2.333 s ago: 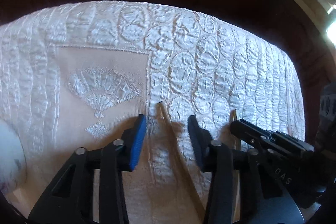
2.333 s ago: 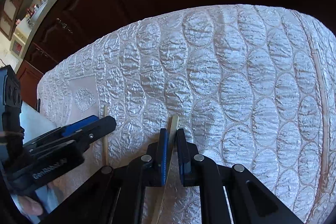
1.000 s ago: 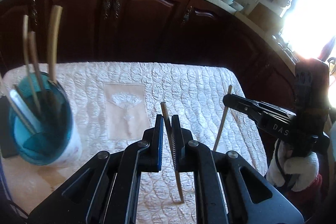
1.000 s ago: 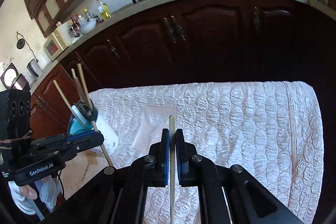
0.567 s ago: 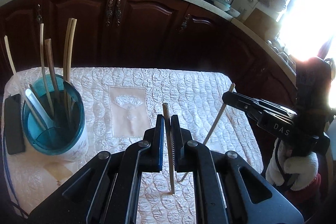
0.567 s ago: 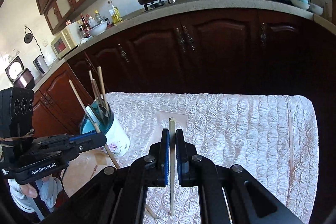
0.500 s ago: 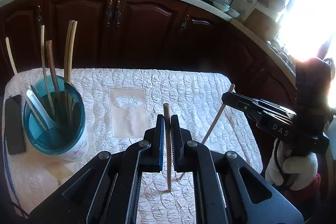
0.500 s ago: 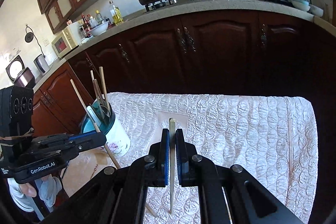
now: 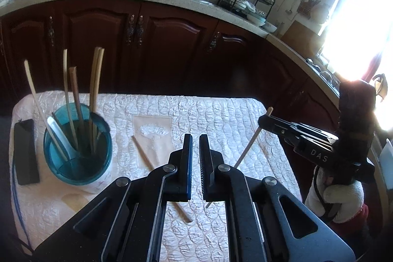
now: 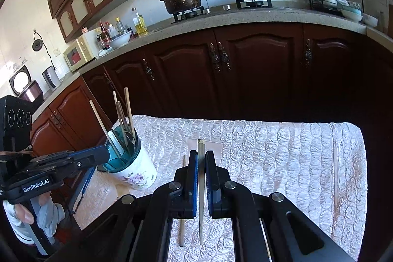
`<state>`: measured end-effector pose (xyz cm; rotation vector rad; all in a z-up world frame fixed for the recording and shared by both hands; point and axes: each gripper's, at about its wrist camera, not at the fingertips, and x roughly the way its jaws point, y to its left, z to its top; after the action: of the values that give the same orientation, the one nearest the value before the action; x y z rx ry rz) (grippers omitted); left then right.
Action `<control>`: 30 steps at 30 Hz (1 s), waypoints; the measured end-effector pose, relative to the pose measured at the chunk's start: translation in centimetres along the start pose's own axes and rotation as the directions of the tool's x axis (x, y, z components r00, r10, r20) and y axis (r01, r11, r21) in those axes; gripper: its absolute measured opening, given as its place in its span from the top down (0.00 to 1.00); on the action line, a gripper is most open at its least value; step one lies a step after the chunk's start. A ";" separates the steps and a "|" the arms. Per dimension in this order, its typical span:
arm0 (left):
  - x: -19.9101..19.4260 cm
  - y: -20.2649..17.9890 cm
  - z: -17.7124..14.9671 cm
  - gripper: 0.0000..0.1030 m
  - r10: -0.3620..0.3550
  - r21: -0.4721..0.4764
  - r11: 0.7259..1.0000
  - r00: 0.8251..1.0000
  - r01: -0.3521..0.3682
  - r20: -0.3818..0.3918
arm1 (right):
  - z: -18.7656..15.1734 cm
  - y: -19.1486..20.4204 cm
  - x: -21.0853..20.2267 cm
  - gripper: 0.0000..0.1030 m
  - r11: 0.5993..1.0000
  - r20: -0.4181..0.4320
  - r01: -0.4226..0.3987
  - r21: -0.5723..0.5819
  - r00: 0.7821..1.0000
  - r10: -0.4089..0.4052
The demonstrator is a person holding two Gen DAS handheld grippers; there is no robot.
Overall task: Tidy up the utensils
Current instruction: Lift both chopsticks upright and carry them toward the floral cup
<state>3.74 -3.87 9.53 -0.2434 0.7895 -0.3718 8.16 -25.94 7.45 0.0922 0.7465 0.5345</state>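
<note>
Wooden chopstick [image 10: 201,188] upright in right gripper [image 10: 201,178], tip upward

One chopstick [image 9: 159,173] flat on cloth, another [image 10: 201,188] clamped upright.

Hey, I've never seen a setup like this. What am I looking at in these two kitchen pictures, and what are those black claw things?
The black claws are two hand-held grippers, each with two fingers. A person holds one in each hand. Each gripper carries a wide-angle camera that looks along its fingers, so one picture is taken from the left gripper and the other from the right gripper.

Below them is a table covered with a quilted white cloth. On it stands a floral cup with a blue rim, holding chopsticks and a white spoon. A dark flat object sits beside the cup, and a loose chopstick lies flat on the cloth.

The right gripper is shut on another chopstick. The left gripper is shut with nothing in it.
</note>
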 end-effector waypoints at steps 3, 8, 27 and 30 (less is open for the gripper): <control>1.1 0.6 -0.7 0.96 0.026 -0.020 0.999 0.999 -0.026 -0.036 | -0.1 0.1 0.2 0.95 1.000 -0.002 0.001 -0.002 1.000 -0.001; 5.5 0.8 -2.7 0.73 0.092 -0.034 0.995 0.987 -0.097 -0.133 | -0.1 -0.4 0.5 0.95 1.000 -0.007 -0.001 0.005 1.000 0.001; 23.0 5.4 -5.2 0.62 0.365 -0.050 0.910 0.854 -0.411 -0.371 | -1.0 -5.0 0.0 0.95 0.997 0.001 -0.010 0.074 1.000 0.010; 23.1 5.3 -5.2 0.83 0.312 -0.064 0.932 0.878 -0.357 -0.364 | -0.9 -5.1 0.2 0.95 0.997 0.000 -0.012 0.077 1.000 0.013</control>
<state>16.11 -9.03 -10.71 -0.1580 1.1895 -0.0300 9.87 -30.33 5.25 0.1683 0.7680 0.5177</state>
